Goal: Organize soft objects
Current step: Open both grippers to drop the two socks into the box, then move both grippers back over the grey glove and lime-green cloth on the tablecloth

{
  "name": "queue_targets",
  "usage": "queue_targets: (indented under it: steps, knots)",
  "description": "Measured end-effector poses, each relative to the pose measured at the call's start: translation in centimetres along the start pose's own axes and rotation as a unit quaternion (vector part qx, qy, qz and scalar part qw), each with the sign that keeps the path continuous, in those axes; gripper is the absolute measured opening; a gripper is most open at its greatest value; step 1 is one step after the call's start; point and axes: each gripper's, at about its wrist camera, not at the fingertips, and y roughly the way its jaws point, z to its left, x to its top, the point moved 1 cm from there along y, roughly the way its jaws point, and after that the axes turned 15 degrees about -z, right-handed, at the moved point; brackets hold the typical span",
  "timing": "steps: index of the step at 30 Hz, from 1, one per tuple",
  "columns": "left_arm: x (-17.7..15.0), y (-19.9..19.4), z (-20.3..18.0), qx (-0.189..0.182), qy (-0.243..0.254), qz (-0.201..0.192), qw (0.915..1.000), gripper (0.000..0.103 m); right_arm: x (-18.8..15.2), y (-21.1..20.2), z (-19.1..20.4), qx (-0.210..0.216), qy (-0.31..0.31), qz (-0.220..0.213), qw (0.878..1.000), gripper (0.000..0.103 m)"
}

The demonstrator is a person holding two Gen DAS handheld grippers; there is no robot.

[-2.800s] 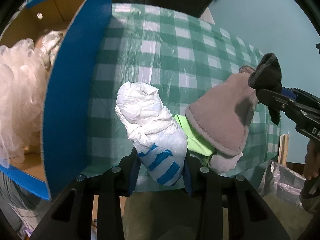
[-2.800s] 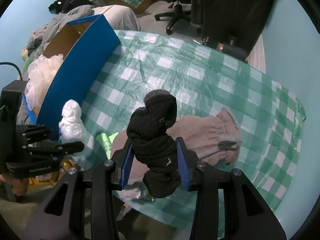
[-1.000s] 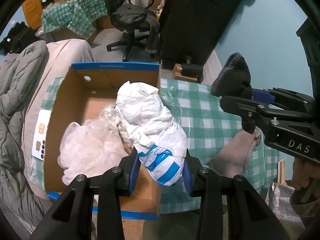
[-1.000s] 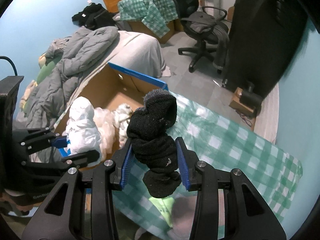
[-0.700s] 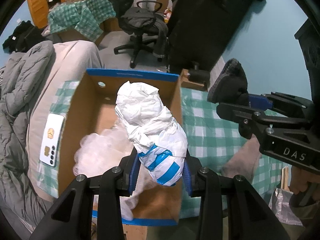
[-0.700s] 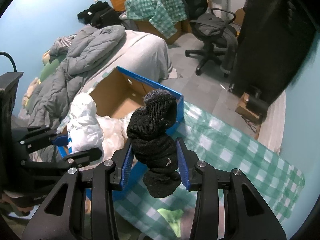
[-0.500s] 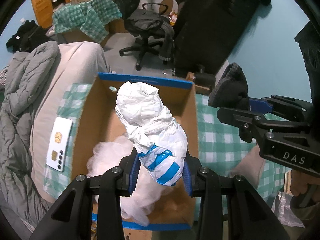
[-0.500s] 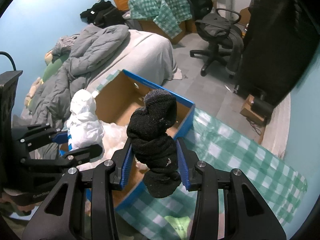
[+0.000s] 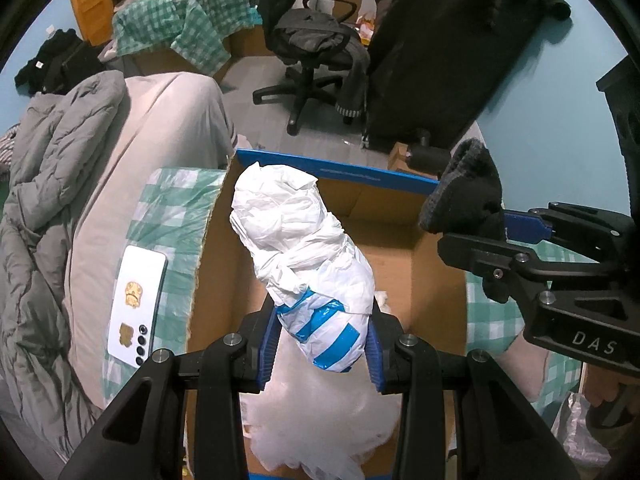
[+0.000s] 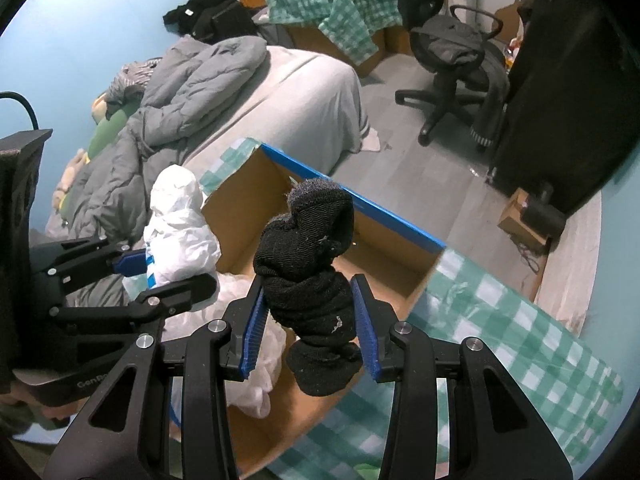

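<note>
A desk [image 10: 520, 344] under a green-and-white checked cloth [image 9: 176, 196] carries an open cardboard box [image 9: 392, 216] with blue outer walls. A white phone [image 9: 138, 304] lies face down on the cloth just beside the box. Just beside the desk stands a bed [image 10: 312, 92] with a grey quilt [image 10: 192, 80] heaped on it.

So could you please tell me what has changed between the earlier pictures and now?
Both tools have carried their loads from over the checked tablecloth to above the cardboard box. Unchanged: the left tool grips the white plastic bundle, the right tool the black sock; nothing released.
</note>
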Motion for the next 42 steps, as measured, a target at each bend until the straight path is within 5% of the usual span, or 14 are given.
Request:
queue_targets:
  steps: [10, 15, 18, 30, 42]
  knots:
    - [0.7, 3.3, 1.5, -0.001, 0.015, 0.040, 0.9991, 0.039, 0.3, 3.7, -0.5, 0.007, 0.017, 0.040, 0.999, 0.042]
    - [0.8, 3.6, 1.7, 0.003, 0.021, 0.049, 0.9986, 0.062, 0.4, 4.1, -0.6, 0.003, 0.024, 0.044, 0.999, 0.042]
    - [0.9, 3.4, 1.7, 0.007, 0.026, 0.047, 0.9985, 0.071, 0.6, 3.9, -0.7, -0.001, 0.024, 0.039, 0.999, 0.054]
    - [1.0, 0.9, 2.0, 0.020, 0.015, 0.032, 0.9992, 0.076, 0.6, 0.9, -2.4, -0.022, 0.044, 0.020, 0.999, 0.073]
    - [-0.1, -1.7, 0.3, 0.031, 0.008, 0.023, 0.9992, 0.078, -1.4, -3.2, -3.8, -0.035, 0.042, 0.022, 0.998, 0.074]
